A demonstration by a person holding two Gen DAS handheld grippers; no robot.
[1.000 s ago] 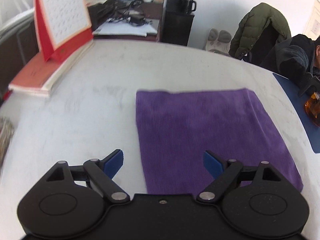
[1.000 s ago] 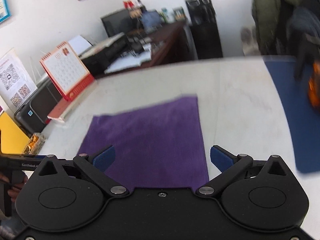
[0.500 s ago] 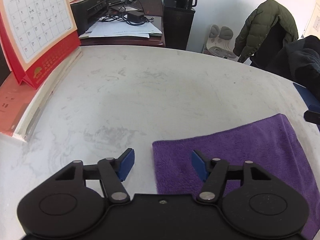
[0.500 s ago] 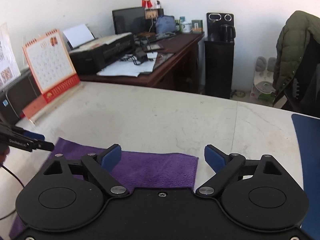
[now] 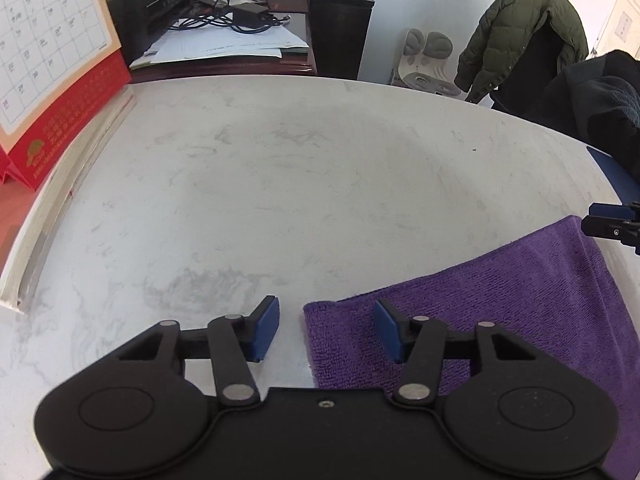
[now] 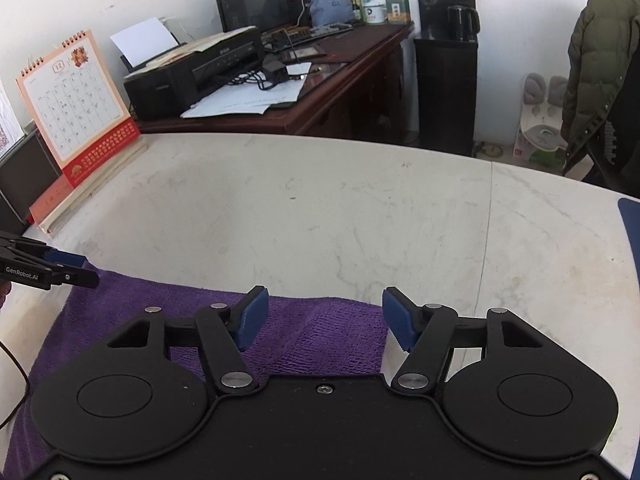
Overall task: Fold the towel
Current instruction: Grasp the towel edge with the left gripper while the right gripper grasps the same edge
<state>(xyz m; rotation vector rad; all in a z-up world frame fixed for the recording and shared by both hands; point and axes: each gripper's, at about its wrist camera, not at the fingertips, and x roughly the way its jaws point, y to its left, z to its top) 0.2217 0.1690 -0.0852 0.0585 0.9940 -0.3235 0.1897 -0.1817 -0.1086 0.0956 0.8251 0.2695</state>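
Towel (image 5: 500, 312) corners sit betw. each closing tool – left (image 5: 326, 330), right (image 6: 322, 320) (pads not touching).

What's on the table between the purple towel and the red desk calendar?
Nothing: bare white marble tabletop separates the purple towel from the red desk calendar, seen in the right wrist view.

- Pale marbled tabletop (image 6: 320, 208) fills the foreground.
- Red desk calendar (image 6: 76, 100) stands upright at its left edge, on a flat red book (image 5: 16, 208).
- Behind it, a dark wooden desk (image 6: 360, 56) carries a black printer (image 6: 192, 72), a monitor (image 6: 252, 4) and loose papers (image 6: 248, 100).
- Green jacket (image 5: 520, 36) hangs over a chair at right.
- Black kettle (image 6: 462, 20) sits on a dark cabinet.
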